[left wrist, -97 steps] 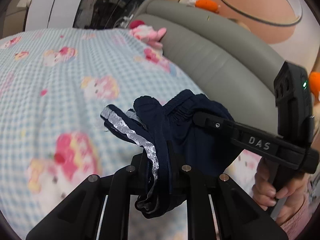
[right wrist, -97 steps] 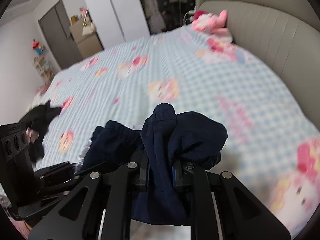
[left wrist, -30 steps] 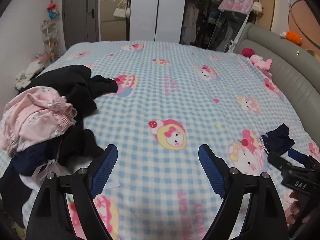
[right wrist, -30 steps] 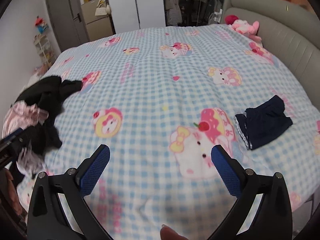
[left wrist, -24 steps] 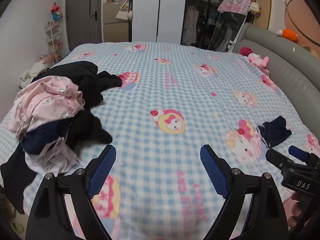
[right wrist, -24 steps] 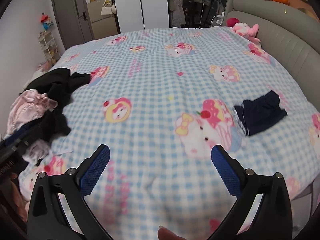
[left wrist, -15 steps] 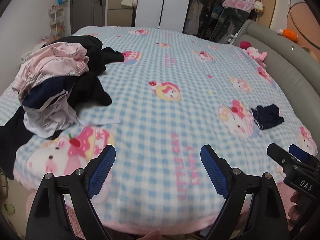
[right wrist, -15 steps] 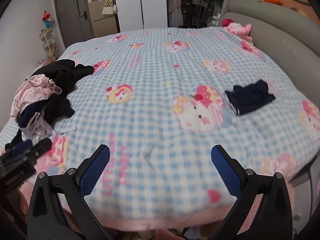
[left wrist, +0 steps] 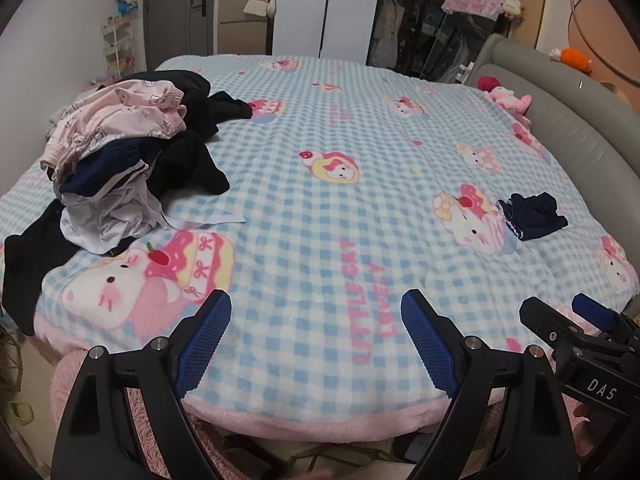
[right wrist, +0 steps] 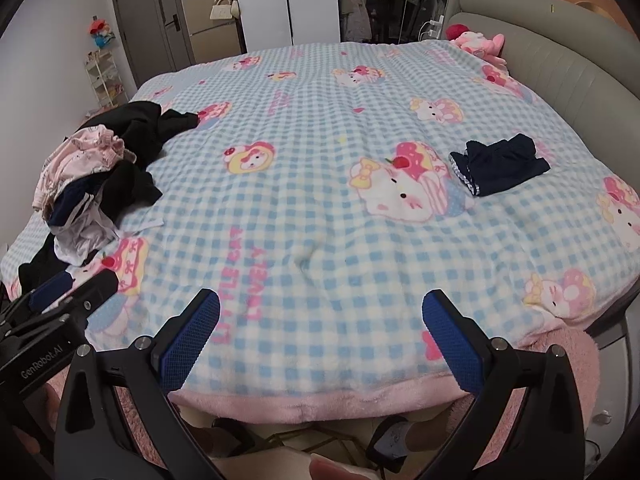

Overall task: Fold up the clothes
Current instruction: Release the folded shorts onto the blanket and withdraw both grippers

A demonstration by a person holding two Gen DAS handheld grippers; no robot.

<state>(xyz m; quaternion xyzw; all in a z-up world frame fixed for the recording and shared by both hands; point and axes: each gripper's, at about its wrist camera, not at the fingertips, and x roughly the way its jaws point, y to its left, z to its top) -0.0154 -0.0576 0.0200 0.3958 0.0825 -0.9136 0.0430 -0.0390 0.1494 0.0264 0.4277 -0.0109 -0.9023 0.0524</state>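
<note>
Bed [left wrist: 320,240]: blue-check blanket. Pile [left wrist: 120,160] at left edge: pink, black, navy, white garments, heaped loose. Shorts [right wrist: 500,166] at right: navy, folded compact, silver trim showing. Left tongs [left wrist: 316,344], right tongs [right wrist: 320,336]: both spread wide, empty, at near edge.

1 folded shorts [right wrist: 502,167], 1 clothes pile [left wrist: 120,160]

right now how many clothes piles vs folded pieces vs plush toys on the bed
unfolded clothes pile: 1
folded navy garment: 1
pink plush toy: 1
total: 3
</note>
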